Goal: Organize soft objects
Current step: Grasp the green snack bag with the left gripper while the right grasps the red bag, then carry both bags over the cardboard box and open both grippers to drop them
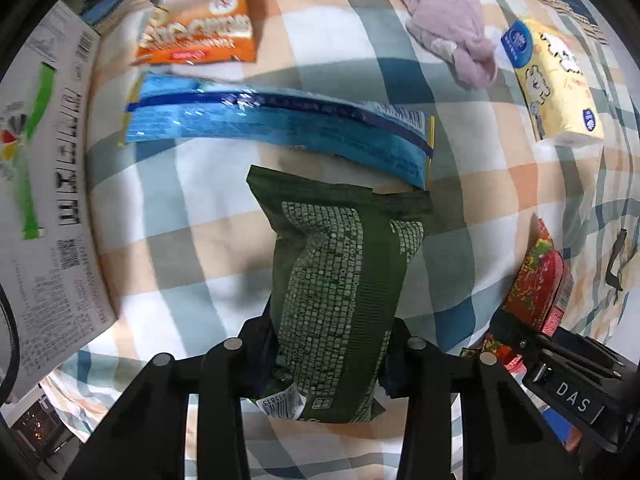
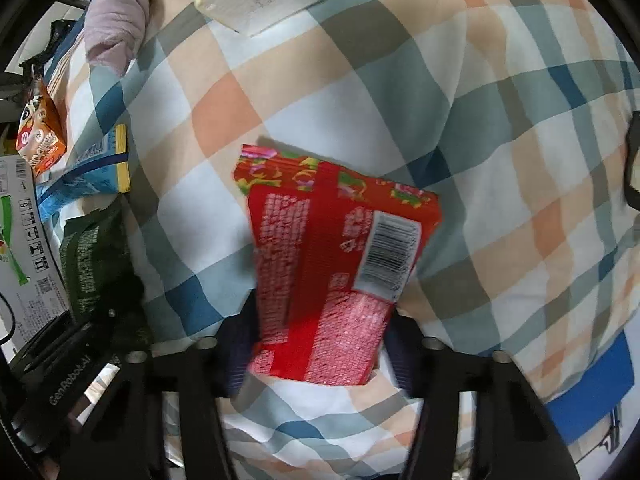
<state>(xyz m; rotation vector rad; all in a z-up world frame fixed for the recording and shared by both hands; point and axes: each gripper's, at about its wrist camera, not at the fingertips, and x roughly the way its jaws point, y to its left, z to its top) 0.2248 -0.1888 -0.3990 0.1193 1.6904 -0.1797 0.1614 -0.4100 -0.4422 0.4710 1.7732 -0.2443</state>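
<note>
Left gripper (image 1: 330,344) clamped on green pack (image 1: 336,300), pack sticking out forward between fingers, above checked blanket (image 1: 192,216). Right gripper (image 2: 318,344) clamped on red pack (image 2: 332,264), barcode side up, also over blanket. Blue pack (image 1: 276,128) lying just beyond green one. Orange snack bag (image 1: 200,20) far left, purple plush toy (image 1: 448,16) far middle, yellow tissue pack (image 1: 552,84) far right. White cardboard box (image 1: 44,184) along left edge. Right-hand tool with red pack visible at near right of left view.
</note>
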